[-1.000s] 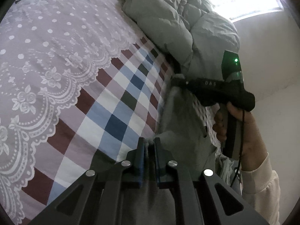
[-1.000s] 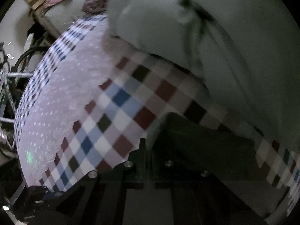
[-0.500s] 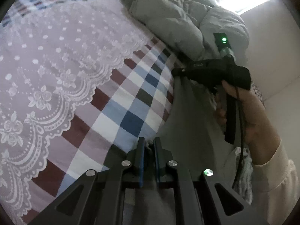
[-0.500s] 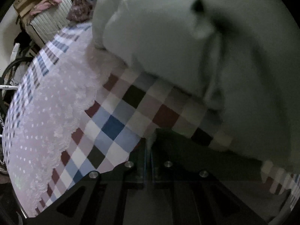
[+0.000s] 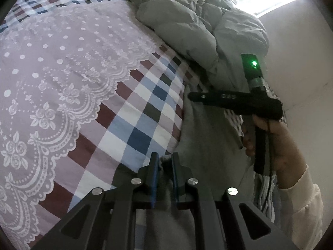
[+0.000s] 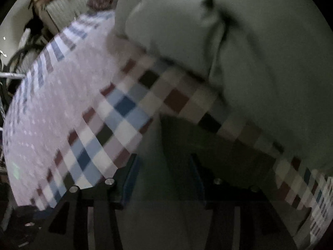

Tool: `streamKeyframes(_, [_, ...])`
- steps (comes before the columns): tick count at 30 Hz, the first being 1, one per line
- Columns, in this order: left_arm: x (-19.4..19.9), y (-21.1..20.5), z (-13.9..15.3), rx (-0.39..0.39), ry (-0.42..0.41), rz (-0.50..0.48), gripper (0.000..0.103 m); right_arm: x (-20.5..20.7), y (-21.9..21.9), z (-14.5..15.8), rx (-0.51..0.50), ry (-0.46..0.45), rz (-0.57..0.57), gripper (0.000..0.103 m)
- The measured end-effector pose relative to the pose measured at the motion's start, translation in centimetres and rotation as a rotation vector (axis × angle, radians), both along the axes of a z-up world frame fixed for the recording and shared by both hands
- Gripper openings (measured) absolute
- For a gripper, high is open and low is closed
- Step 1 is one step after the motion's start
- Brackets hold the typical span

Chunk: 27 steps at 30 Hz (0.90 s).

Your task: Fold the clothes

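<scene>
1. Grey garment (image 5: pixel 208 141): draped over the bed edge, upper hem lying on the checked bedsheet (image 5: pixel 141 112), rest hanging down the side. Plain, soft, thin cloth; likely to sag and slide once freed.
2. Left gripper (image 5: pixel 165 162): jaws clenched on a bunched corner of the grey garment, a small tuft of cloth showing between the blue pads (image 5: pixel 155 179). Positioned at the bed edge, pointing down and across the sheet.
3. Right gripper (image 6: pixel 164 179): jaws opening, standing clearly apart in the right wrist view; grey cloth visible in the gap, pads not pressing on it. Seen from the left wrist view as a black tool (image 5: pixel 235 102) held in a hand (image 5: pixel 276 143) with a pale sleeve, tip at the garment's far corner.
4. Surroundings: lace-trimmed dotted cover (image 5: pixel 52 73) over the middle of the bed; rumpled grey-green duvet (image 5: pixel 197 27) heaped along the far side, just beside the garment's far end. Right wrist view dark and blurred; fine detail not legible.
5. Step in hand, as judged: laying the garment's top edge out on the bed, right corner being let go, left corner retained.
6. Next move, as judged: freeing the right jaws cleanly from the cloth without dragging the hem, then setting down or re-gripping for the first fold. Risk: hanging portion pulling the released corner off the bed.
</scene>
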<state>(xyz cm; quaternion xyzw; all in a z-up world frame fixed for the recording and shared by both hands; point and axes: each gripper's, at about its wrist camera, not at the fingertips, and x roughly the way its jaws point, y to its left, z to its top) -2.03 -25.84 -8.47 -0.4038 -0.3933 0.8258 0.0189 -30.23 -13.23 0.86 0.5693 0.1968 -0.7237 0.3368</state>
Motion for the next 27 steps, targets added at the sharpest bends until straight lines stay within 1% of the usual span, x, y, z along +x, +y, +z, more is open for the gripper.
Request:
streamKeyframes(1, [0.1,0.0,0.1,-0.001,0.005,0.000,0.010,0.2,-0.2,-0.2,-0.001,0.002,0.010,0.044])
streamKeyframes(2, [0.3,0.0,0.2,-0.003,0.009,0.000,0.010,0.5,-0.4,-0.1,-0.006,0.009,0.022,0.025])
streamKeyframes(4, [0.5,0.0,0.4,-0.008,0.020,0.004,0.009,0.9,-0.9,0.2,-0.018,0.018,0.050,0.001])
streamKeyframes(6, [0.7,-0.1,0.7,-0.012,0.038,0.018,0.008,1.2,-1.4,0.7,-0.013,0.038,0.071,0.001])
streamKeyframes(10, [1.3,0.0,1.5,-0.039,0.069,0.057,0.007,1.1,-2.2,2.1,-0.046,0.055,0.081,0.000])
streamKeyframes(13, [1.4,0.2,1.0,-0.063,0.034,0.080,0.007,0.7,-2.7,2.5,-0.055,0.072,0.072,0.000])
streamKeyframes(15, [1.1,0.1,0.2,-0.059,0.001,0.093,0.007,0.6,-3.1,2.2,-0.047,0.081,0.066,0.000])
streamKeyframes(17, [1.0,-0.3,0.0,-0.086,-0.027,0.119,0.007,0.3,-4.1,0.8,-0.025,0.091,0.055,0.000])
streamKeyframes(18, [1.0,-0.5,-0.1,-0.100,-0.040,0.132,0.003,0.4,-4.5,0.1,-0.022,0.090,0.048,0.000])
streamKeyframes(19, [1.0,-0.7,-0.3,-0.113,-0.054,0.144,0.000,0.4,-4.7,-0.2,-0.022,0.094,0.040,0.000])
streamKeyframes(21, [1.0,-1.5,-0.4,-0.133,-0.066,0.170,0.000,0.4,-4.7,-0.6,-0.021,0.097,0.029,0.001])
streamKeyframes(24, [1.4,-3.2,-0.9,-0.020,-0.045,0.194,0.000,0.3,-4.5,-0.3,-0.015,0.094,0.023,0.003])
streamKeyframes(25, [1.5,-3.3,-0.6,-0.008,-0.031,0.191,0.001,0.3,-4.4,0.0,-0.012,0.092,0.022,0.009])
streamKeyframes(26, [1.6,-3.5,-0.3,0.001,-0.016,0.185,0.001,0.3,-4.1,0.4,-0.011,0.097,0.020,0.025])
streamKeyframes(27, [1.5,-3.3,0.1,-0.003,0.002,0.158,0.005,0.4,-3.8,1.2,-0.011,0.109,0.015,0.034])
